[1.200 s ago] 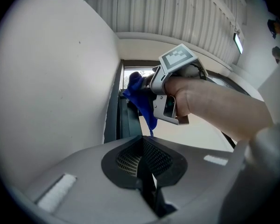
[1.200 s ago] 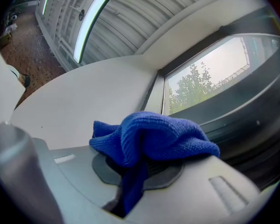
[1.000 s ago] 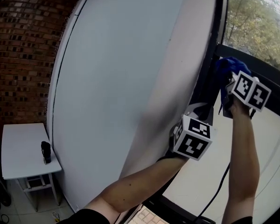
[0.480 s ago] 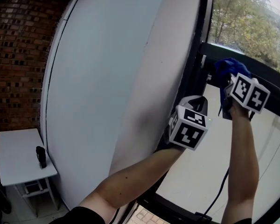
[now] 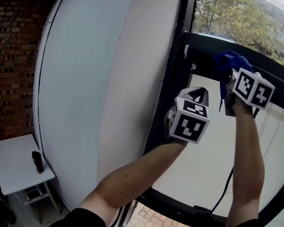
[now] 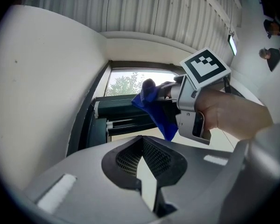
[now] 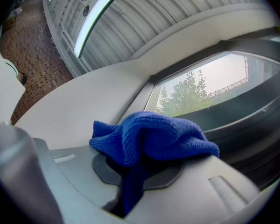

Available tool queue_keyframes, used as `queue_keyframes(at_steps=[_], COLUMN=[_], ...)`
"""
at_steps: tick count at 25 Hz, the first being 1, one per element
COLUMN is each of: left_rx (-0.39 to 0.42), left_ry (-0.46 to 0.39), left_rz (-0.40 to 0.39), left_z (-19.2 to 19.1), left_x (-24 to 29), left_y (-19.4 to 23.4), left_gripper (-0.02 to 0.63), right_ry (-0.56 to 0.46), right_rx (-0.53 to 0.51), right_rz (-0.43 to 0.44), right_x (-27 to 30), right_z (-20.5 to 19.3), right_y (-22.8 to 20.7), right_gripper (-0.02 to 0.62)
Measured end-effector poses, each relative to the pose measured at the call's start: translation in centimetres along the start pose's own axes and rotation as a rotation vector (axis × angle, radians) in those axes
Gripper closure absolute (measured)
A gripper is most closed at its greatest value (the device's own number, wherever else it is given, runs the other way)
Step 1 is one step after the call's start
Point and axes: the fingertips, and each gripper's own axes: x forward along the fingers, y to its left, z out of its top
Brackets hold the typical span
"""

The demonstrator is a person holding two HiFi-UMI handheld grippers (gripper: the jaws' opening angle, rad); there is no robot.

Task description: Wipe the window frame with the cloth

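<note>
We're clamping cloth [image 7: 154, 134] in right gripper [image 7: 135, 171], up at frame [image 5: 199, 44]; holding left gripper [image 6: 147, 171] clenched, empty, lower, near frame.

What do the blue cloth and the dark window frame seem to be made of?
Cloth: soft knitted fabric, likely microfibre; it shows a fine looped texture, a matte surface and floppy folds.
Window frame: smooth dark metal or plastic, perhaps painted; straight hard edges with a faint sheen, but the look leaves it open.
</note>
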Motion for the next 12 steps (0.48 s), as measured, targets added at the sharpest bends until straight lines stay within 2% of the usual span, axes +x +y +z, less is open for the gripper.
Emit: queue_keyframes(at_steps=[12], left_rx=[-0.014], left_ry=[0.016], left_rz=[-0.004], left_z=[0.4], left_x=[2.0], left_y=[-3.9], left_gripper=[0.614], right_ry=[0.008], right_rx=[-0.021], right_rz=[-0.047], right_x=[-4.0], right_z=[1.1], right_y=[-5.0], right_gripper=[0.546])
